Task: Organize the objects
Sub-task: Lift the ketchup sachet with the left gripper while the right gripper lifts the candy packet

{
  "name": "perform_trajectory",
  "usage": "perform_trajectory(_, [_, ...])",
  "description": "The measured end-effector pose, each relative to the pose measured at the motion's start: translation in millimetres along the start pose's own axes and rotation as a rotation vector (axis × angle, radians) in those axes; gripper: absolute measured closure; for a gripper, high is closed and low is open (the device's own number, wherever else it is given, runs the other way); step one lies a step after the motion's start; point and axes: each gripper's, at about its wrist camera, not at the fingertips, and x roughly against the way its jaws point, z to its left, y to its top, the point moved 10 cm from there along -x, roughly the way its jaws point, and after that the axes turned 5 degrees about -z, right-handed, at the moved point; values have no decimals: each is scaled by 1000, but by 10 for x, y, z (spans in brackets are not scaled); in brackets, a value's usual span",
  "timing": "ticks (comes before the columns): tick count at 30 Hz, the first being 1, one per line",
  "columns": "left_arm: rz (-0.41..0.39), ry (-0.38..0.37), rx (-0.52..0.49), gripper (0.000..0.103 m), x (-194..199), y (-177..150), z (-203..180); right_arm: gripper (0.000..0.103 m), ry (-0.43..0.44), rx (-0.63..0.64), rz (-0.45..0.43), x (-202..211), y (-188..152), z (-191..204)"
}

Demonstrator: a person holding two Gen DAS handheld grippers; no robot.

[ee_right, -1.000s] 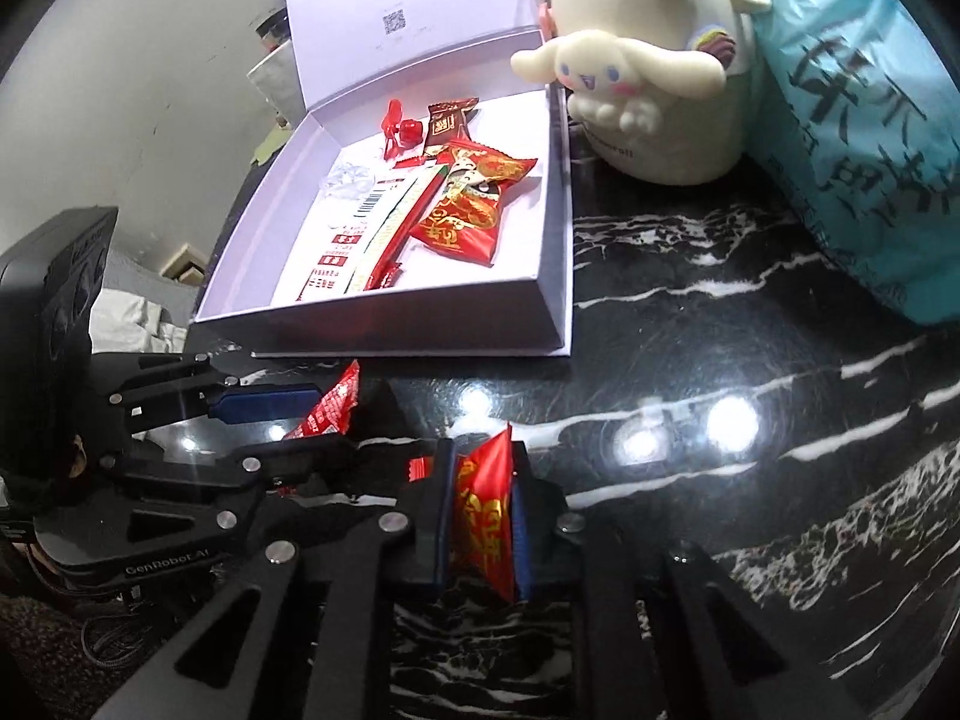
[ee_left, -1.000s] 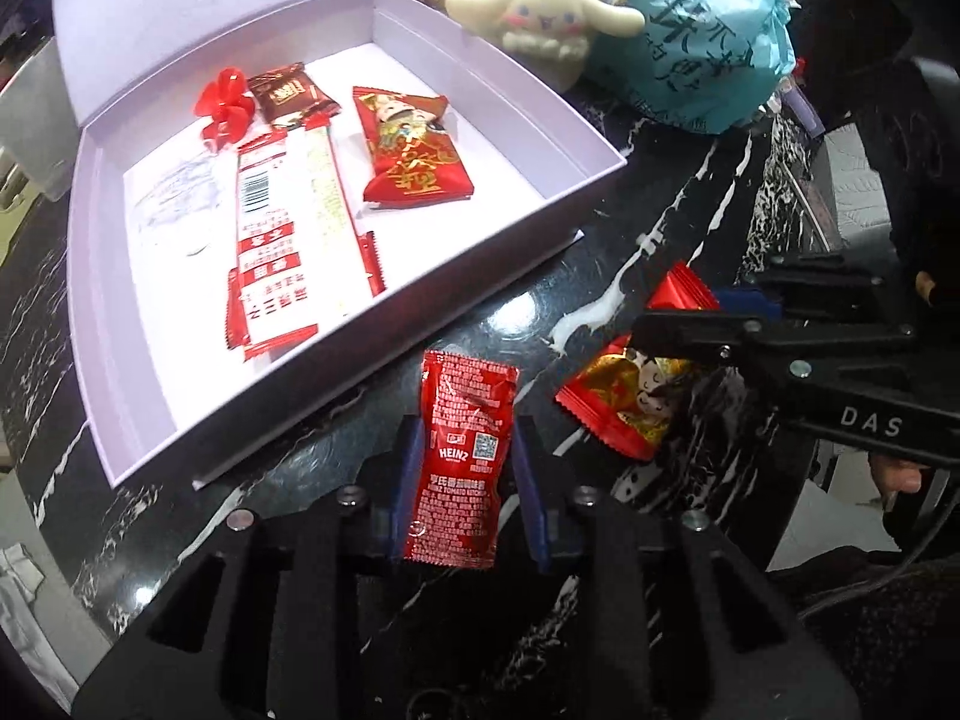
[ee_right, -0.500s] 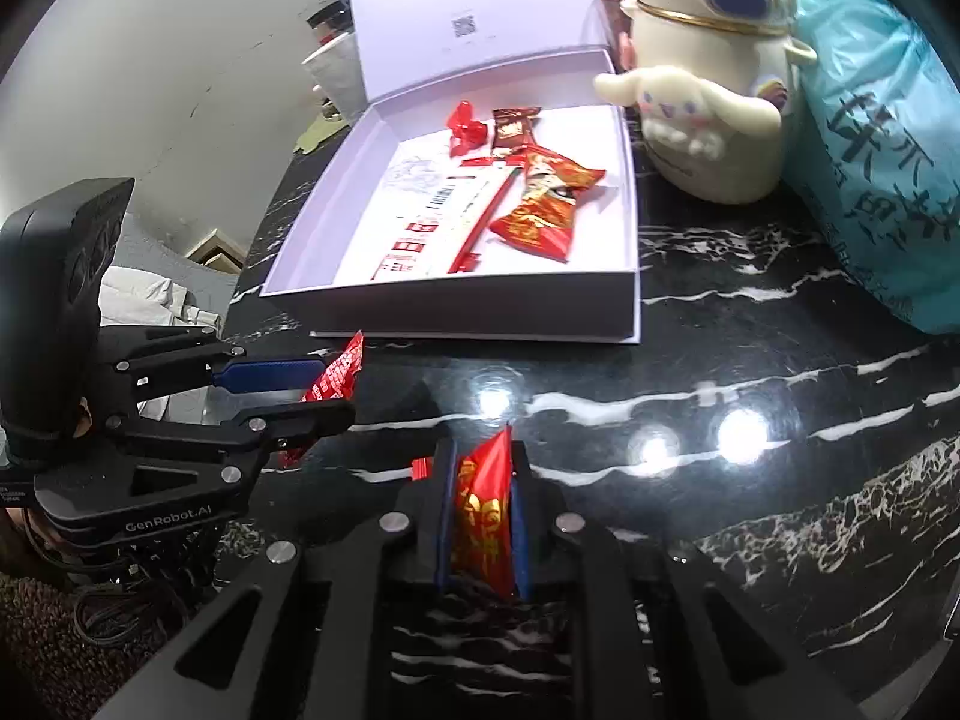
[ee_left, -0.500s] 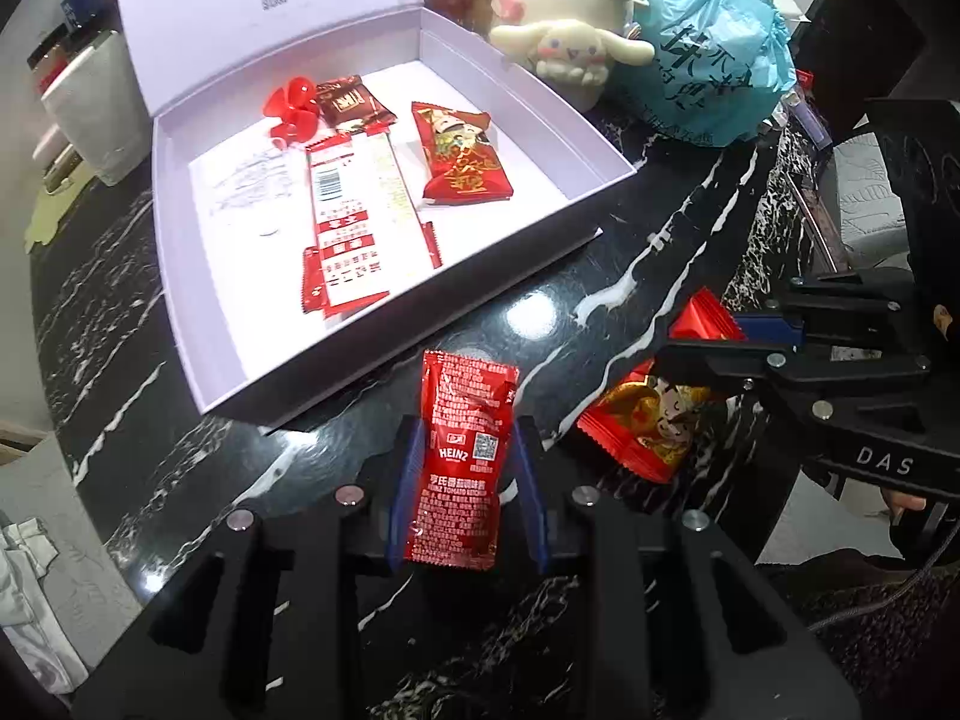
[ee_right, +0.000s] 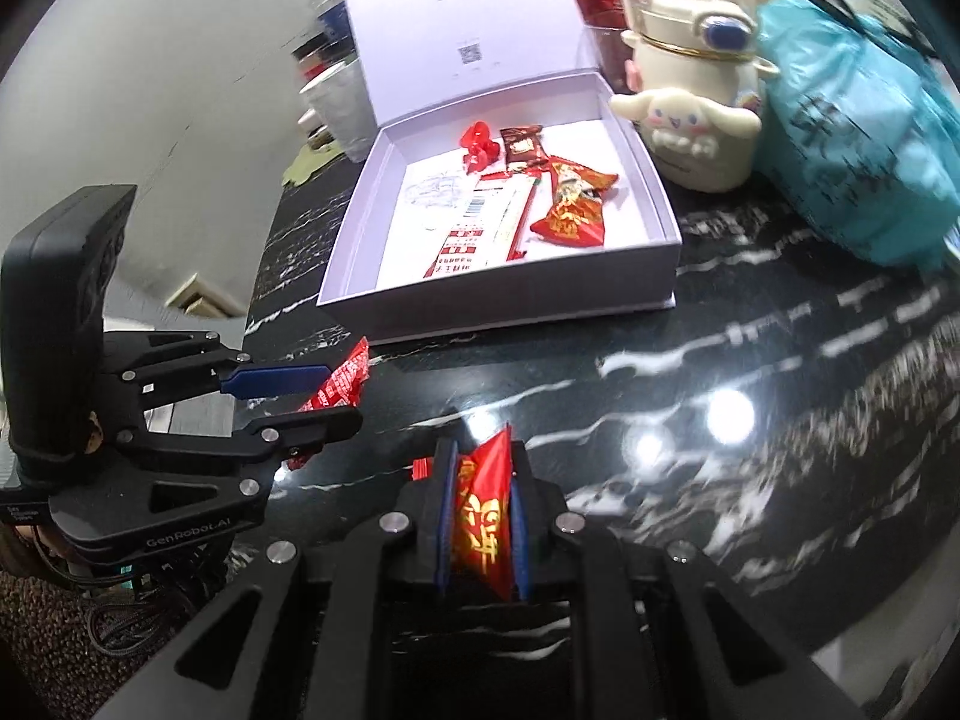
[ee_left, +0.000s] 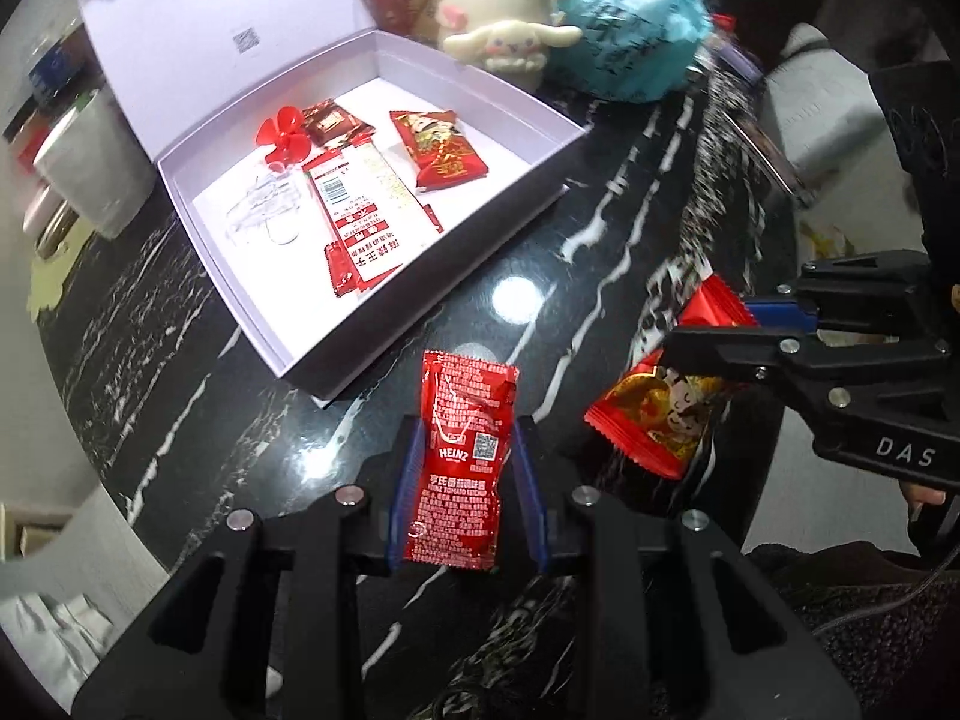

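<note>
the left gripper (ee_left: 465,468) is clamped on a red ketchup sachet (ee_left: 462,456), its blue pads pressed against the two long edges, the sachet standing upright between them with its top above the fingertips. the right gripper (ee_right: 483,516) is pinched tight on a red snack packet with gold print (ee_right: 483,516), held edge-on between its pads. in the left wrist view that same packet (ee_left: 660,414) hangs to the right of the sachet, held by the black fingers coming in from the right edge. in the right wrist view the sachet (ee_right: 339,384) shows as a red corner left of the snack packet.

both packets are above a black marble tabletop with white veins (ee_left: 576,276), glossy and showing bright light reflections. beyond the table edge on the left are a pale wall and blurred clutter.

farther from the sachet, the lilac box (ee_left: 420,294) lies open on the tabletop, its lid (ee_left: 222,30) standing up at the back. inside the box are a long white and red sachet (ee_left: 360,210), a red and gold snack packet (ee_left: 441,144), a small brown packet (ee_left: 330,120), a red plastic fan-shaped piece (ee_left: 282,132) and something clear that i cannot make out. behind the box stand a cream cartoon-dog bottle (ee_right: 690,96) and a teal plastic bag (ee_right: 858,138).
</note>
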Motion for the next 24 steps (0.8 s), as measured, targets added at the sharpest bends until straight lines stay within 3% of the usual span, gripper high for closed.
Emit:
perform_trajectory(8, [-7,-47,-152,75,220,-157,-7,88,-91,-98,-63,142,-198,266])
perform_trajectory(14, [-31,-68,-180,75,354,-107,-99,88,-115,-115,-93,301,-248,373])
perform_trajectory(24, [-76,-25,-223,74,512,151,-257,88,-140,-80,-165,567,-112,330])
